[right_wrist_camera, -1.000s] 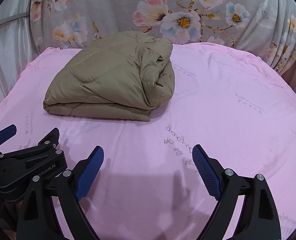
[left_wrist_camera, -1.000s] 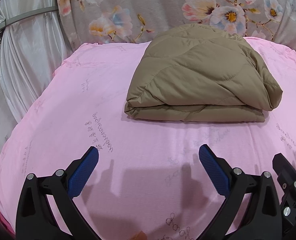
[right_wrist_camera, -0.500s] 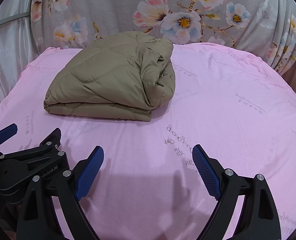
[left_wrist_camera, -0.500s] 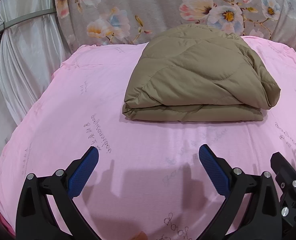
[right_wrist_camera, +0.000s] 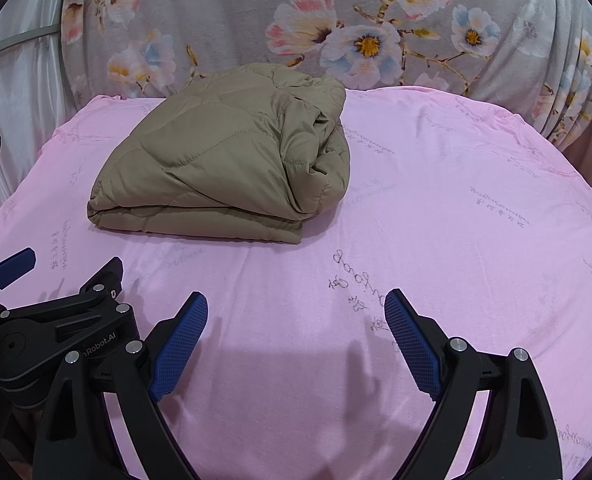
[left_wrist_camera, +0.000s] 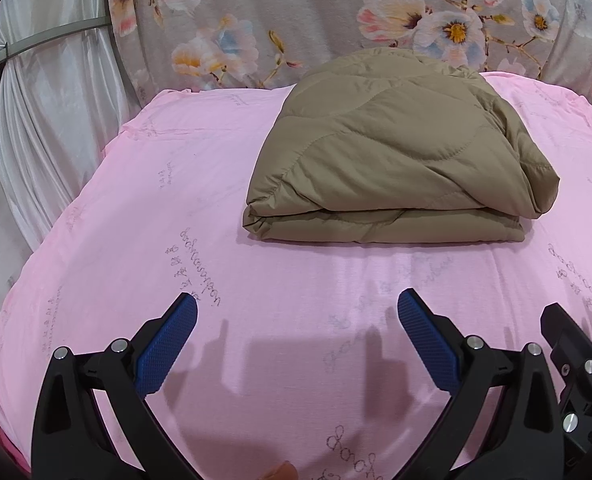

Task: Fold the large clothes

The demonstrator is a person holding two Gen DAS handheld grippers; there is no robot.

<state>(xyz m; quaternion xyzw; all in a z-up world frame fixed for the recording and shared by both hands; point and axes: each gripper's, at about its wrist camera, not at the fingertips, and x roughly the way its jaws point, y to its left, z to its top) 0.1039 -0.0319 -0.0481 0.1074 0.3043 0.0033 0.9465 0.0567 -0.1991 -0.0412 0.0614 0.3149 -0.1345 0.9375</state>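
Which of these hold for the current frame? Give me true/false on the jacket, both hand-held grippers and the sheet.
1. The tan quilted jacket lies folded in a bundle on the pink sheet. True.
2. The left hand-held gripper is shut on the jacket's near edge. False: it is open, short of the jacket, with nothing between its pads.
3. The right hand-held gripper is open and empty. True.
4. The jacket lies spread flat with both sleeves out. False: it is folded over in layers, and no sleeve sticks out.
5. A floral fabric hangs behind the bed. True.
6. The sheet is plain, without print. False: it carries faint script lettering.
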